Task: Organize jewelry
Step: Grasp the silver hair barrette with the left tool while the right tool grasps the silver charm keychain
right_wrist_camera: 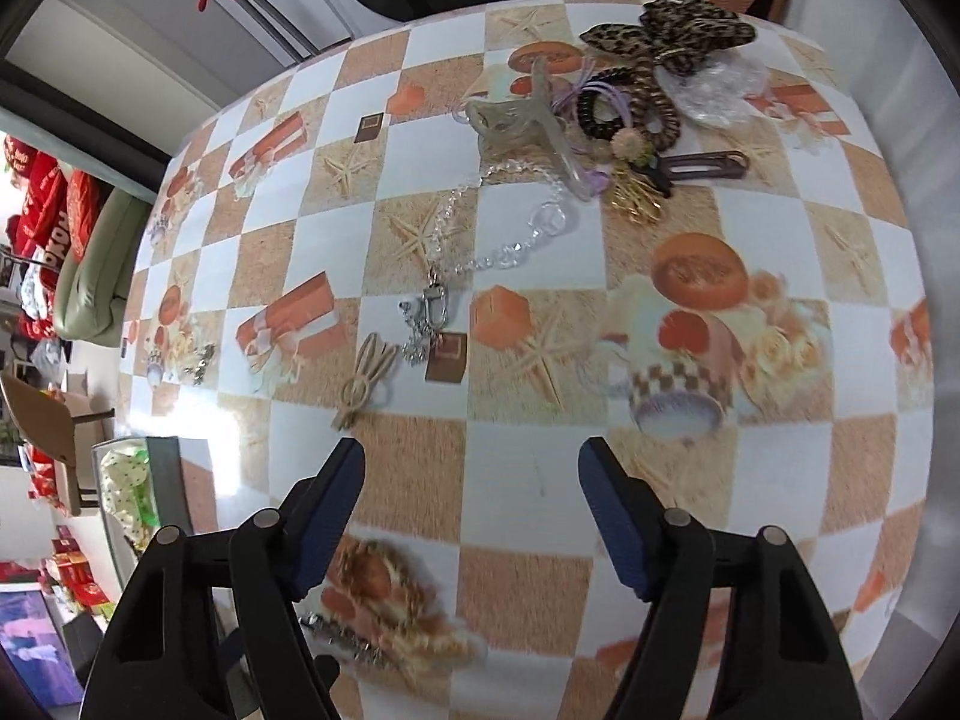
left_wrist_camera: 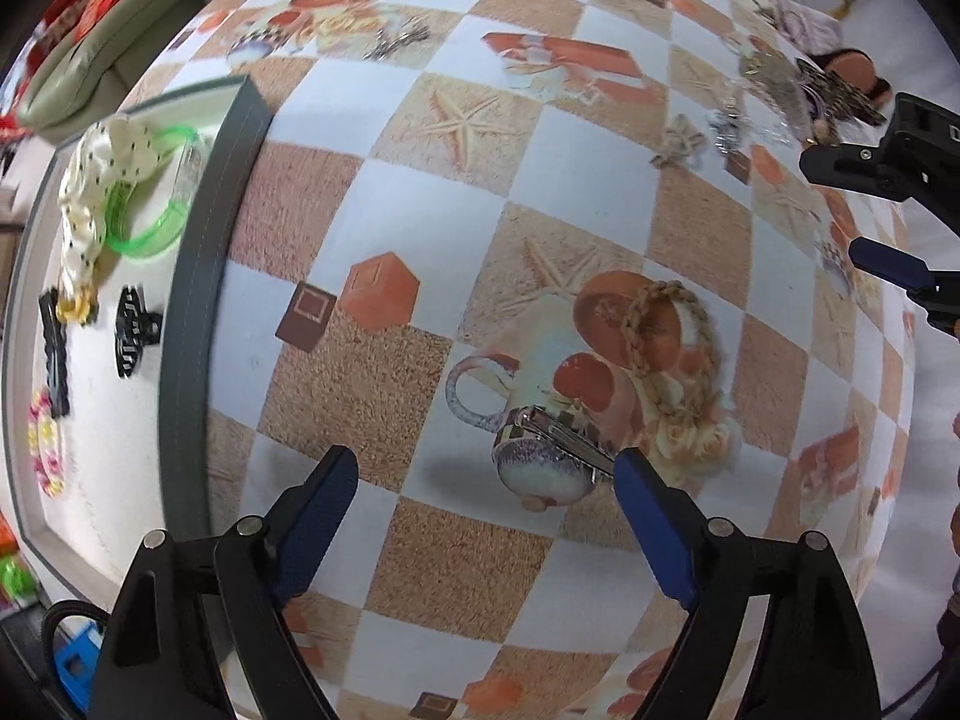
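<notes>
My left gripper point(left_wrist_camera: 486, 468) is open above the checkered tablecloth. A silver metal hair clip point(left_wrist_camera: 564, 441) lies just ahead of its right finger point(left_wrist_camera: 651, 516), beside a braided beige hair band point(left_wrist_camera: 672, 348). A grey tray point(left_wrist_camera: 192, 300) at left holds a green bangle point(left_wrist_camera: 150, 204), a cream dotted scrunchie point(left_wrist_camera: 96, 180), black clips point(left_wrist_camera: 132, 330) and a pink-yellow bracelet point(left_wrist_camera: 45, 450). My right gripper point(right_wrist_camera: 471, 480) is open and empty; it also shows in the left wrist view point(left_wrist_camera: 864, 210). Ahead of it lie a beige bow tie point(right_wrist_camera: 366, 378), a clear chain point(right_wrist_camera: 498, 234) and a pile with a leopard bow point(right_wrist_camera: 666, 36).
A small silver piece point(left_wrist_camera: 399, 39) lies at the table's far side. A brown snap clip point(right_wrist_camera: 702, 165) and a clear claw clip point(right_wrist_camera: 528, 120) sit in the pile. A green sofa point(right_wrist_camera: 96, 276) and red items stand beyond the table edge.
</notes>
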Motion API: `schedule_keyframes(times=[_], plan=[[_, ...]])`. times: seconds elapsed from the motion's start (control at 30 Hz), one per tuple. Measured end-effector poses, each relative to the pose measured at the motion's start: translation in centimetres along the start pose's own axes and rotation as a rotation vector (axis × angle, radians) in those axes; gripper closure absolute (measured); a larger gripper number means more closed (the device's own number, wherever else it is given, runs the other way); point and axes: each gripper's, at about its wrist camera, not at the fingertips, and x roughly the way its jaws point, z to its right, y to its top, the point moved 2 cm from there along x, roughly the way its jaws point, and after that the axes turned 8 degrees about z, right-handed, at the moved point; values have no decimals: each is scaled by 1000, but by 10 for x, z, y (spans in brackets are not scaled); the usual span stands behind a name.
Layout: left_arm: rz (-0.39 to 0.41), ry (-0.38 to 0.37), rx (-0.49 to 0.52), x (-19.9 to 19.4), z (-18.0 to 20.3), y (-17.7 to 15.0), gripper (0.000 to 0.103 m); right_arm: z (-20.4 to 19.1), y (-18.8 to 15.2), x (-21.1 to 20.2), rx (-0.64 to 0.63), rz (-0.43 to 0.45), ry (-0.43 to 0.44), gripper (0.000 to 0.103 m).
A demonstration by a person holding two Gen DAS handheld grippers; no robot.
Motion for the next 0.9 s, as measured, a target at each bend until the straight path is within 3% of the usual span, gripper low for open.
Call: schedule_keyframes(times=[0.3,0.6,0.9], plan=[[-5,31,-35,16,2,-9,14,-4,9,32,-40,2,-23,28],[18,90,-18,25,19,-12,19,-19,15,46,-78,40,-48,42],[52,78,55,23,60,-11,48,-46,18,55,-136,66,-110,64]])
